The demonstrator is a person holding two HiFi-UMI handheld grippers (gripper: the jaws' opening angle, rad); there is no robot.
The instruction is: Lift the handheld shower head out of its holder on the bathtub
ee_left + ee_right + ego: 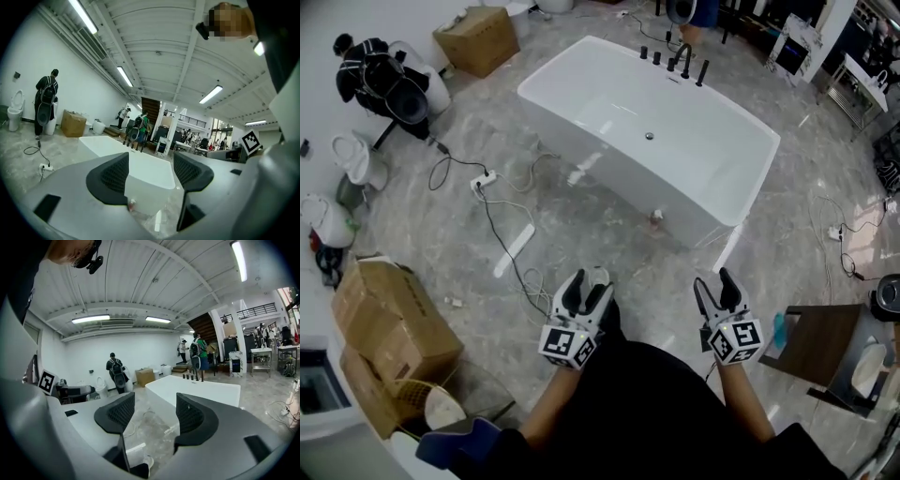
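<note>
A white freestanding bathtub (694, 164) stands on the grey marble floor ahead of me. A row of black tap fittings (673, 60) lines its far rim. The slim upright piece at the right end looks like the handheld shower head (703, 72) in its holder. My left gripper (584, 295) and right gripper (719, 292) are held close to my body, well short of the tub, both open and empty. In the left gripper view, the tub (145, 166) shows between the jaws of the left gripper (150, 171). In the right gripper view, the fittings (193, 377) show beyond the right gripper (152, 413).
White cables and a power strip (483, 180) trail over the floor left of the tub. A small bottle (656, 217) stands by its near wall. Cardboard boxes (389, 323) and toilets (356, 159) are at the left, a brown stool (816, 342) at the right. A person with a backpack (380, 80) stands far left.
</note>
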